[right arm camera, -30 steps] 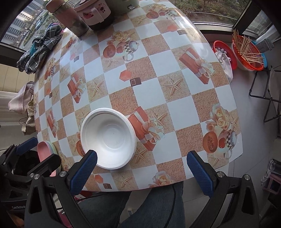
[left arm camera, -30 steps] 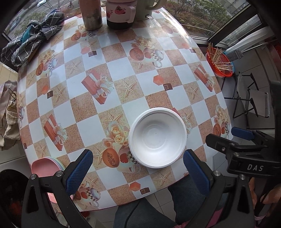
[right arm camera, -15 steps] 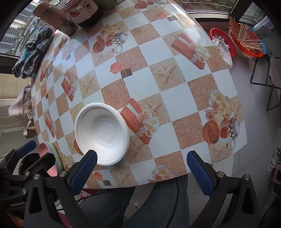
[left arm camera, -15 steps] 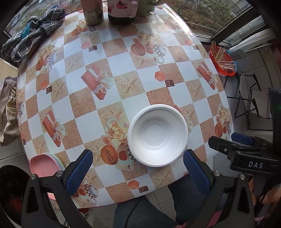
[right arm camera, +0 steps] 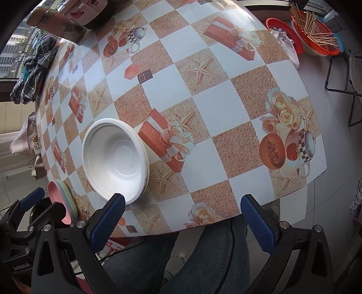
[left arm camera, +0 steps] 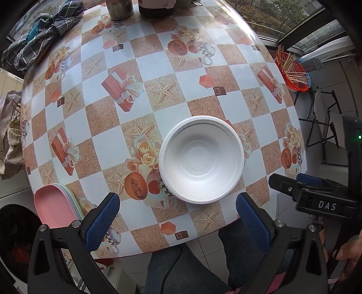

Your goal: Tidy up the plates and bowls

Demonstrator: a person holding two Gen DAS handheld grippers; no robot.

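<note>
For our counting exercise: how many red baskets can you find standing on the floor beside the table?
2. One red basket, full of thin sticks, stands at the far right; a second red basket, holding white cloth, sits just left of it, nearer the table. More may be hidden outside the view.

Daylit windows [left arm camera: 282,20] edge a patterned table [left arm camera: 158,113] over tiled floor [right arm camera: 334,126].

The right gripper [right arm camera: 183,217] hangs above the near table [right arm camera: 217,108] edge, jaws wide apart, nothing between them. A white bowl [right arm camera: 115,158] sits upright on the checked cloth, just ahead of the gripper's left finger. Pastel plates [right arm camera: 64,200] are stacked at the table's left edge, near the bowl but apart from it. The left gripper [right arm camera: 34,205] shows at lower left, beside the plates. Red baskets [right arm camera: 316,34] stand on the floor at upper right.
</note>
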